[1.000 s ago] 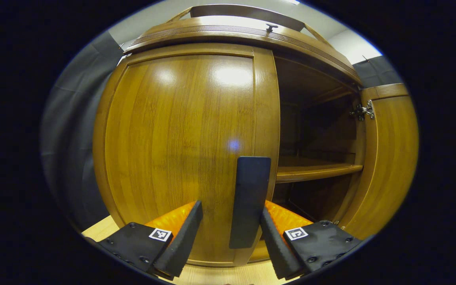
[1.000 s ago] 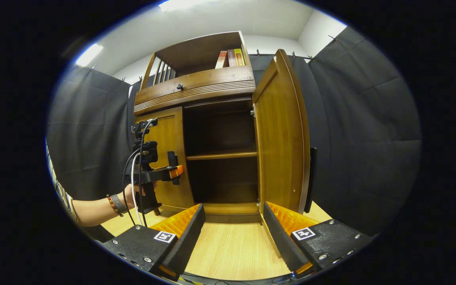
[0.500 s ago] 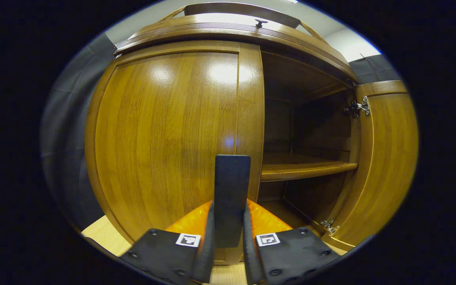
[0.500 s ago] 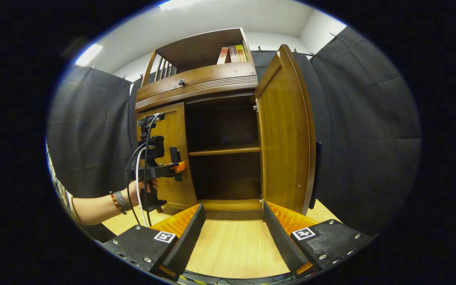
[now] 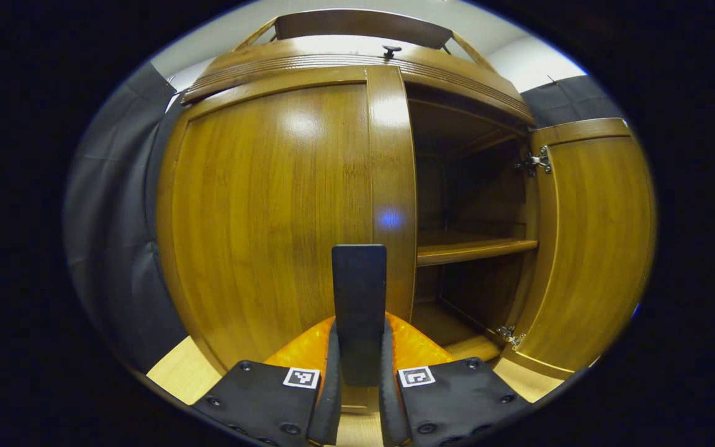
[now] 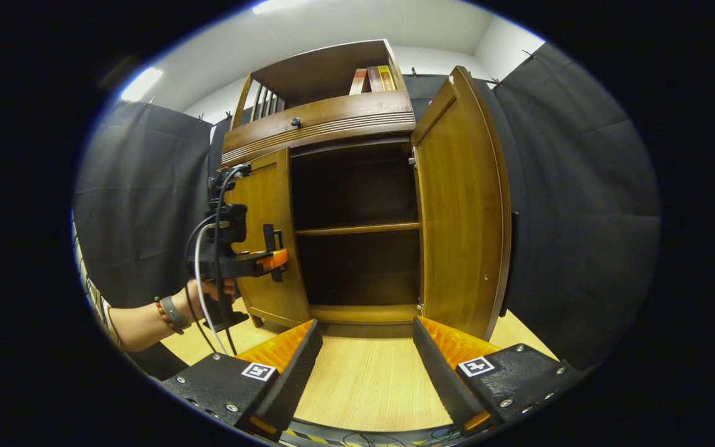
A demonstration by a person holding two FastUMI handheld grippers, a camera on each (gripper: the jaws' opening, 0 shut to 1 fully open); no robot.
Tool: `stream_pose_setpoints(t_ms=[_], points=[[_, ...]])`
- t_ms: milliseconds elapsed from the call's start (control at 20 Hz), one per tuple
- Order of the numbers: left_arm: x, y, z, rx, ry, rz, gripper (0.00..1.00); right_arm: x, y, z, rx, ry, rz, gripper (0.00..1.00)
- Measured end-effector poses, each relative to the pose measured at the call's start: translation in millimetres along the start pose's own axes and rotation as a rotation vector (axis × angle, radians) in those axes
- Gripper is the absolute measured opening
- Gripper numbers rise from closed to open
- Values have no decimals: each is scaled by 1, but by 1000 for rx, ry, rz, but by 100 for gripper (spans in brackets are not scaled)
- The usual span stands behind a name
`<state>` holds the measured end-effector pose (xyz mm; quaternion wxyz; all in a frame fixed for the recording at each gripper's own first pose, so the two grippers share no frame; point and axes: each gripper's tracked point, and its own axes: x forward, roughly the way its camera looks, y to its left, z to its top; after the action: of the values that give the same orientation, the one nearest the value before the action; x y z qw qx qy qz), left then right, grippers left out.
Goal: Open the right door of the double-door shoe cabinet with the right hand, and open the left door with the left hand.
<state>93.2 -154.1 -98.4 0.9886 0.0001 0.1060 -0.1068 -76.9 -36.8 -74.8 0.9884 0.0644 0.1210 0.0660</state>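
black cloth is hanging around the booth, and a pale wood floor (image 6: 364, 385) is lying under the shoe cabinet (image 6: 326, 121).

in the right claw view, the cabinet is standing at 12 o'clock, with books (image 6: 373, 79) sitting on its top shelf. the right door (image 6: 463, 205) is standing wide open at 1 o'clock, swung out edge-on, and the dark inside with its shelf (image 6: 357, 228) is showing. the left door (image 6: 267, 236) is sitting at 10 o'clock, close to the cabinet front; whether it is ajar cannot be told. the right claw (image 6: 367, 366) is hanging at 6 o'clock above the floor, fingers spread apart and gripping nothing, well apart from the cabinet. at 9 o'clock a hand (image 6: 211, 292) is holding the left claw (image 6: 274, 257) against the left door's inner edge.

in the left claw view, the left claw (image 5: 357, 372) is sitting at 6 o'clock, both fingers pressing on the dark upright handle (image 5: 359, 310) of the left door (image 5: 270, 211). the right door (image 5: 587, 242) is standing open at 3 o'clock, its hinge (image 5: 534, 162) showing near the top.
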Motion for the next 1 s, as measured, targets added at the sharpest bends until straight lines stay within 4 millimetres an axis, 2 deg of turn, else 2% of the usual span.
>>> stream_pose_setpoints(t_ms=[150,450,500,550,700,950,1000], points=[[-37,11,1,-28,-3,30,32,7,15,-1,20,11,38,91],[-106,50,0,-34,26,100,33,23,31,4,15,3,83,91],[-115,58,1,-38,25,117,30,24,35,4,18,3,101,96],[-124,67,-1,-39,21,133,29,26,38,4,14,3,113,91],[-145,91,-2,-21,10,186,27,31,40,4,-14,2,123,91],[-167,123,-4,-4,13,217,17,44,54,-1,-8,26,166,91],[-171,131,-4,0,12,217,18,44,56,0,-9,16,164,91]])
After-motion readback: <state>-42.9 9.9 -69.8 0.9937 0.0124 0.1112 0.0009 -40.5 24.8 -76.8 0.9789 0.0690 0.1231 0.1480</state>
